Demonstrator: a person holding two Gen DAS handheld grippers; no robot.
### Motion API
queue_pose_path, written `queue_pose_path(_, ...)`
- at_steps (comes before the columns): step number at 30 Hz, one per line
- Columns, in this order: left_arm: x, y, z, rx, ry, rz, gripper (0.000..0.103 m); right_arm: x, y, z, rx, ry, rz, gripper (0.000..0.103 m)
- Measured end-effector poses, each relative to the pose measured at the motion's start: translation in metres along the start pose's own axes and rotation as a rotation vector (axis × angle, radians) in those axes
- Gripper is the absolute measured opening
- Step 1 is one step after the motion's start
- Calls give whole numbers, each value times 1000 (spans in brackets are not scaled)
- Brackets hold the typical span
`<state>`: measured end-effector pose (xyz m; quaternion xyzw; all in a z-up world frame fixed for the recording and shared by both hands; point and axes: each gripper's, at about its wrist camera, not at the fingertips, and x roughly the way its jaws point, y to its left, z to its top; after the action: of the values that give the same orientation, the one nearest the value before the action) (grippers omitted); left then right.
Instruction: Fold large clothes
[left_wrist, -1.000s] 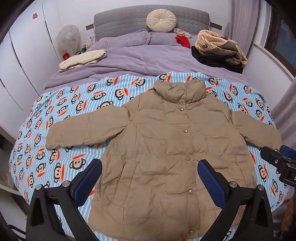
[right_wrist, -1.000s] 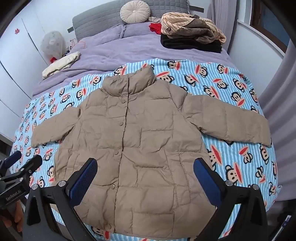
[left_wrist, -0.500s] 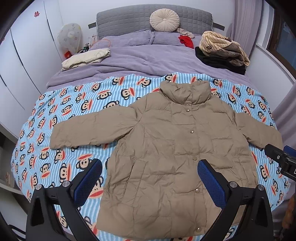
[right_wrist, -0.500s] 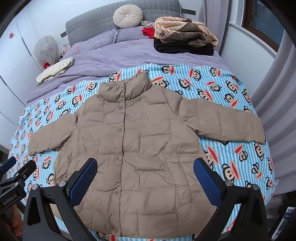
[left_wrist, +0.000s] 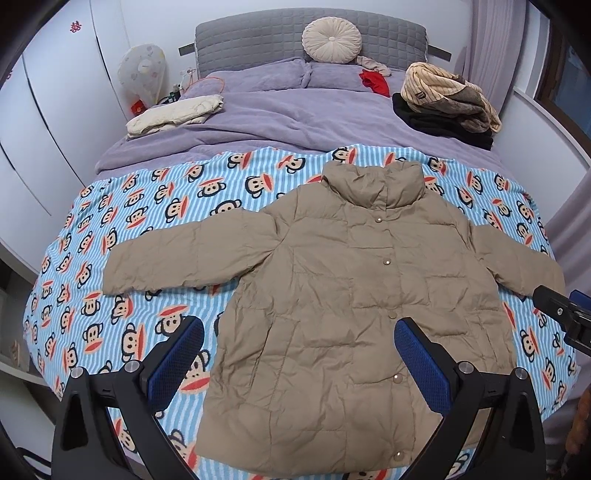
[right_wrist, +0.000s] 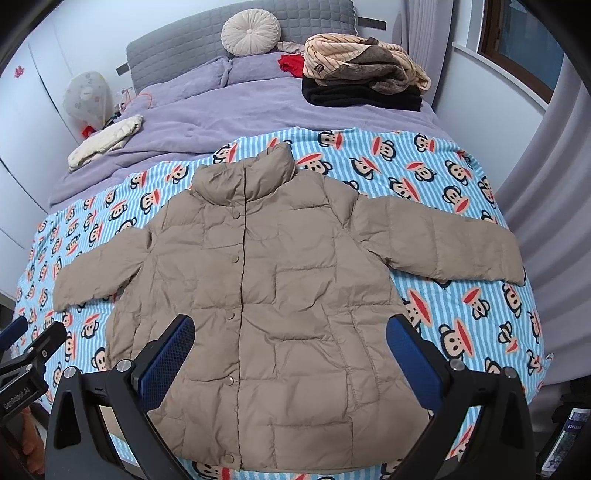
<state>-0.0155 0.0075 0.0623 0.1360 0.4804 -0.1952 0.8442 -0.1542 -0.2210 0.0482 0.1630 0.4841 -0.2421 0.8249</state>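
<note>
A tan puffer jacket (left_wrist: 354, 295) lies flat, front up and buttoned, sleeves spread, on a blue striped monkey-print blanket (left_wrist: 147, 229); it also shows in the right wrist view (right_wrist: 280, 295). My left gripper (left_wrist: 299, 354) is open and empty, held above the jacket's lower left part. My right gripper (right_wrist: 290, 350) is open and empty above the jacket's hem. Each gripper shows at the edge of the other's view: the right gripper (left_wrist: 565, 317) and the left gripper (right_wrist: 33, 347).
A purple duvet (left_wrist: 280, 122) covers the far half of the bed. A pile of folded clothes (left_wrist: 447, 99) sits at the far right, a cream garment (left_wrist: 177, 114) at the far left, a round cushion (left_wrist: 330, 38) by the headboard. White wardrobes stand left, a curtain right.
Both grippers have drawn back and up from the bed; the jacket looks smaller and its hem now shows. The jacket has not moved. Both grippers stay open.
</note>
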Motion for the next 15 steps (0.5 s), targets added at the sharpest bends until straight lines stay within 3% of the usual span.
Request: queue_pose_path(15,0,-6,-3,3,13,2,103,0,0,0,2,0,0,103)
